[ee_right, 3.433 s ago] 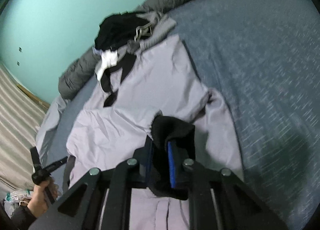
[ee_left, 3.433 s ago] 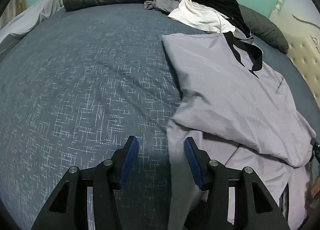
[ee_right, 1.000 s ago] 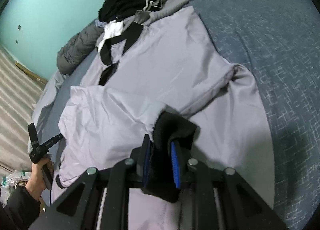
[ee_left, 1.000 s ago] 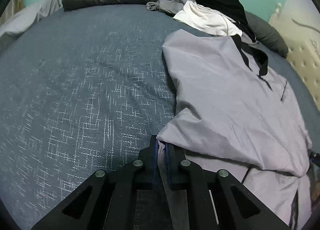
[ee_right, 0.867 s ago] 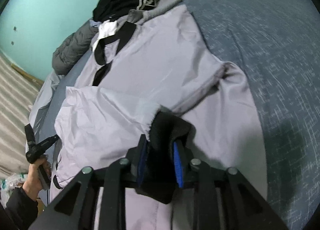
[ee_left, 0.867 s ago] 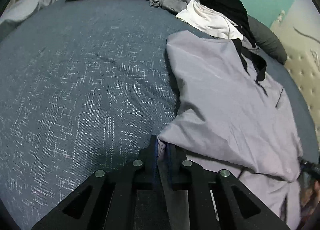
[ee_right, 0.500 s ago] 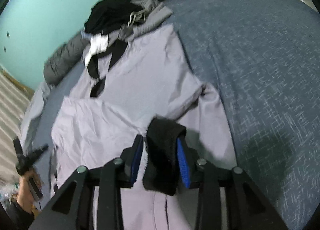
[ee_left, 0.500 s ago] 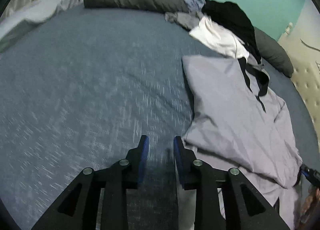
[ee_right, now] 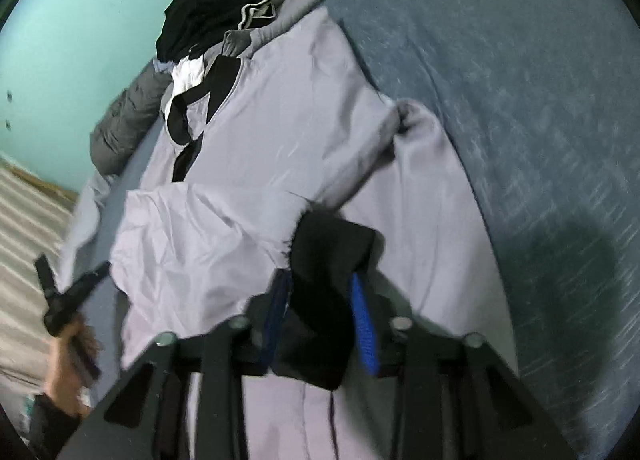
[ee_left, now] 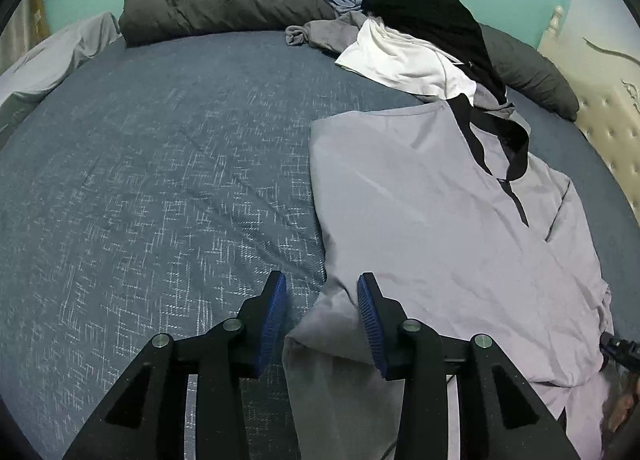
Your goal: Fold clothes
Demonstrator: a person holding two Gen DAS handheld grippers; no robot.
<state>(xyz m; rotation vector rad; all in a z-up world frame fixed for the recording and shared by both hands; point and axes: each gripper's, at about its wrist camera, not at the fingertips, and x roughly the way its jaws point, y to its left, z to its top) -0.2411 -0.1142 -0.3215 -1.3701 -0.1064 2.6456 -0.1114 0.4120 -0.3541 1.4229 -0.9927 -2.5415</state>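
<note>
My left claw (ee_left: pixel 322 310) gapes over the shirt (ee_left: pixel 440 220) edge; right claw (ee_right: pixel 320 300) parted, black cuff (ee_right: pixel 328 256) between, contact blurred.

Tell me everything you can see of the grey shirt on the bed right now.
The grey shirt is thin, smooth, lightly creased fabric with a black collar and black cuff. It lies flat on the blue bed, its sleeves folded over the body. The collar end touches the clothes pile. The left tool is open astride its edge; the right tool is open around the cuff.
</note>
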